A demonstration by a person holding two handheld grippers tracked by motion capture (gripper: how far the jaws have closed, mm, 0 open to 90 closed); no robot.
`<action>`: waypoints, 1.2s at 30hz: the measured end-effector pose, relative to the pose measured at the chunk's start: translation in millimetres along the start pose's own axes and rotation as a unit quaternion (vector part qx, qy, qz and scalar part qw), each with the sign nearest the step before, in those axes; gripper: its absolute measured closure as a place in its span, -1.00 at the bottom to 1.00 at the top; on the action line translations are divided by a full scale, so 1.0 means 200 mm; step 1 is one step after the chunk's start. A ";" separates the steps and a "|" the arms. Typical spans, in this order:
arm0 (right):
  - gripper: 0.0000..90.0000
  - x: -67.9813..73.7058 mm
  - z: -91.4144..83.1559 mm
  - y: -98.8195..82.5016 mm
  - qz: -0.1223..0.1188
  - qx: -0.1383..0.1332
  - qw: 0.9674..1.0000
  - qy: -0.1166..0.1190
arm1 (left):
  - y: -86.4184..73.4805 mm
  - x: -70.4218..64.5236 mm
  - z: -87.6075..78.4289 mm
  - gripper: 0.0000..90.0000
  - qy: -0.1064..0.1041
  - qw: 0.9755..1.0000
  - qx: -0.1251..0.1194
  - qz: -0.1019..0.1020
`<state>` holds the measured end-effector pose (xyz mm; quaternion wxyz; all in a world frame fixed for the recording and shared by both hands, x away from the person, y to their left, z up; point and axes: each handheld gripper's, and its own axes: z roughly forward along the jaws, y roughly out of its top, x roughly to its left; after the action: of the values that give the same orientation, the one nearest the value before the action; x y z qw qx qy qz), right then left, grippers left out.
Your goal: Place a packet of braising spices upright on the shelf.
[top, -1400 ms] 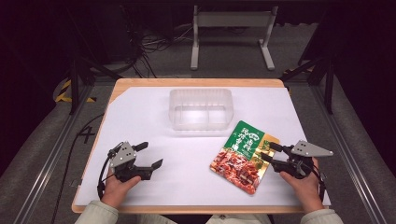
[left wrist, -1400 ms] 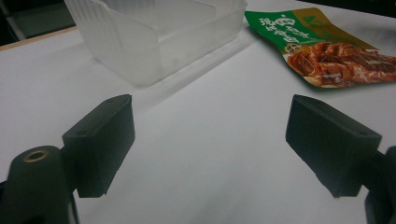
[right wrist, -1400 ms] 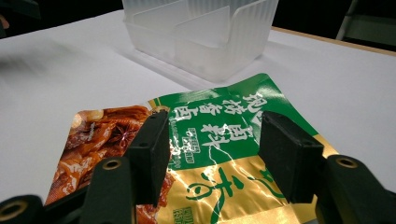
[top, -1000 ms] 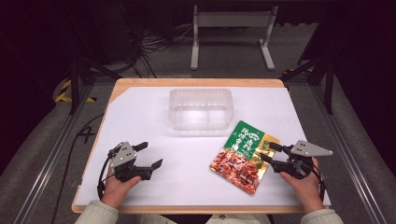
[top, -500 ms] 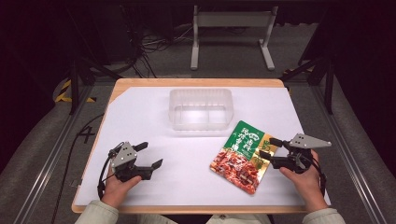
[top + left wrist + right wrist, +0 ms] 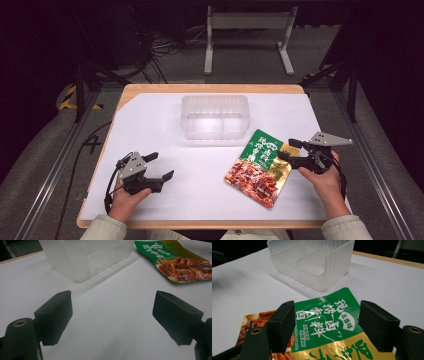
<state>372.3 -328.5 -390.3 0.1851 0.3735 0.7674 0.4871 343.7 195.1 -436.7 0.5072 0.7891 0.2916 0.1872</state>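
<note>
Opening wide just now, the right tongs (image 6: pixel 289 150) sit at the right edge of the snack pouch (image 6: pixel 259 167), which lies flat between their jaws, so a grab looks close. The pouch lies near and right on the worktop (image 6: pixel 165 125), just beside the clear bin (image 6: pixel 215 116), its long side slanting from near-left to far-right, green top pointing far. The left tongs (image 6: pixel 161 166) rest spread and empty at the near left.

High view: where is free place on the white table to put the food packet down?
Bare patches: between the left gripper and the food packet; left of the clear container, up to the table edge. It is crowded at the right, where the right gripper stands open over the packet, near the container.
</note>
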 end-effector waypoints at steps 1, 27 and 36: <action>-0.34 -0.01 0.01 0.00 -0.002 0.004 1.000 -0.003 | 0.00 0.00 0.00 -0.62 0.000 1.000 0.000 0.000; -0.42 -0.24 0.15 -0.08 0.086 0.057 0.993 -0.059 | 0.00 0.00 0.00 -0.62 -0.002 1.000 -0.001 0.003; -0.42 -0.27 0.17 -0.12 0.091 0.099 0.990 -0.051 | 0.00 0.00 0.00 -0.62 -0.002 1.000 -0.003 0.003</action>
<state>420.7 -353.4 -431.4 0.1410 0.4820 0.7644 0.4044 343.7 195.1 -436.5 0.5093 0.7891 0.2875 0.1878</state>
